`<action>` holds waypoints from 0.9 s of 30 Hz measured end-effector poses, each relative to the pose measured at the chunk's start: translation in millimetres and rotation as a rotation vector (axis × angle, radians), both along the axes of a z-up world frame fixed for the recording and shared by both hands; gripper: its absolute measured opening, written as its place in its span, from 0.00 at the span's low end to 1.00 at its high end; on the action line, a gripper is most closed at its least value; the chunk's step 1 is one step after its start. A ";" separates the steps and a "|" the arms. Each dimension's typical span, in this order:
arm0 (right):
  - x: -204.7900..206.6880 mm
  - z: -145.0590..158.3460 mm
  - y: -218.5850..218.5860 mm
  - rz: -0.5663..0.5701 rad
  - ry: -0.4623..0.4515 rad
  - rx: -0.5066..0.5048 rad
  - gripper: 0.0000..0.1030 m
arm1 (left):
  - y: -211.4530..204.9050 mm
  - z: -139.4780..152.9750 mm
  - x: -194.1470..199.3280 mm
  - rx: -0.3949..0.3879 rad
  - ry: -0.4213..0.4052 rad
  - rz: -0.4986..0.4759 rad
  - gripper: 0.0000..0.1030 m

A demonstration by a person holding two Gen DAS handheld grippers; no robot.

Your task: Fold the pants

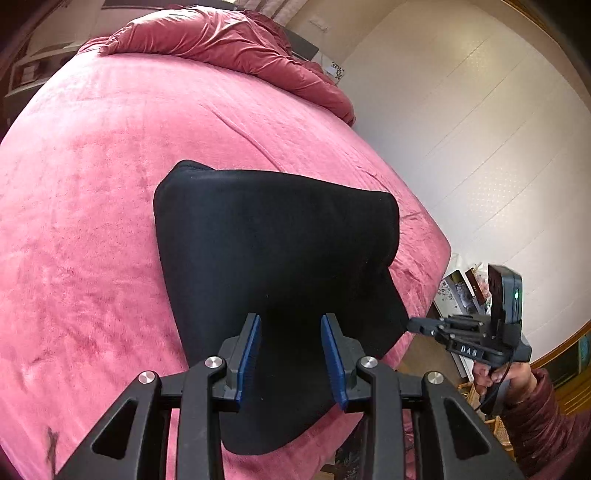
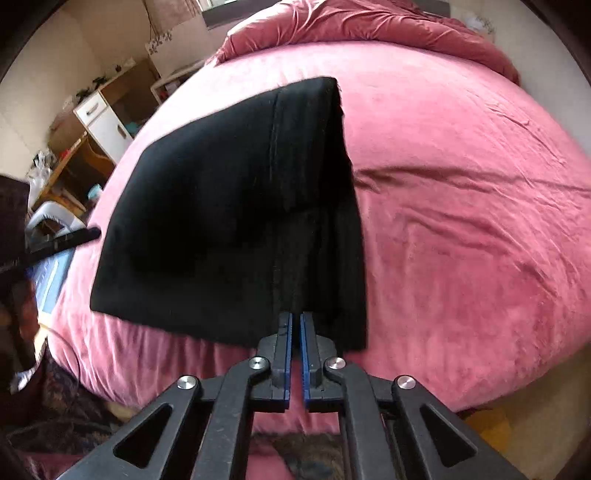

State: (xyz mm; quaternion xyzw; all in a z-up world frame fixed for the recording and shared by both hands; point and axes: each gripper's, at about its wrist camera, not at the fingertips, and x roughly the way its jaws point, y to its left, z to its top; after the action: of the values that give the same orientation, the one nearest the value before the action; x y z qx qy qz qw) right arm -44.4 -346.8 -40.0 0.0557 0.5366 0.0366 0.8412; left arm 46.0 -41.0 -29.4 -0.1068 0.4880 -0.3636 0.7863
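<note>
Left wrist view: the black pants [image 1: 273, 280], already folded into a compact wedge, are seen lying on the pink bed [image 1: 85, 206] near its front corner. The left hand-held gripper [image 1: 291, 354] is held released, its blue pads spread apart above the near end of the fabric with nothing between them. The right hand-held gripper [image 1: 417, 325] is seen at the pants' right-hand corner, where its tips meet the cloth.

Right wrist view: the right hand-held gripper [image 2: 296, 328] is shown almost fully clenched at the near edge of the pants [image 2: 229, 206]; a pinch on the hem is judged likely. The long axis of the pants runs away from this gripper toward the heaped quilt [image 2: 369, 22]. The right gripper is judged the nearer to the working edge for the coming fold.
</note>
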 end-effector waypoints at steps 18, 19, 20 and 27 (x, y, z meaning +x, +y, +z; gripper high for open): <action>95.8 39.7 -36.6 -0.195 -0.235 0.166 0.19 | -21.7 4.2 23.7 0.041 -0.039 0.016 0.33; 104.1 35.9 -33.6 -0.191 -0.218 0.140 0.15 | -23.9 2.4 24.5 0.040 -0.037 0.010 0.33; 107.9 35.5 -29.5 -0.186 -0.199 0.107 0.13 | -26.7 -0.6 25.1 0.042 -0.032 0.003 0.33; 140.4 -11.0 -39.7 -0.211 -0.065 -0.036 0.08 | -59.7 -35.5 31.4 0.100 0.057 -0.052 0.33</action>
State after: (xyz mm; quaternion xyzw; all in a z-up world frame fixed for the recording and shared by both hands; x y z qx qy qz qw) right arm 95.9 -386.5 -51.0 0.0954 0.5007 -0.0603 0.8582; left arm 77.4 -100.7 -65.0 -0.0650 0.5305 -0.3556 0.7668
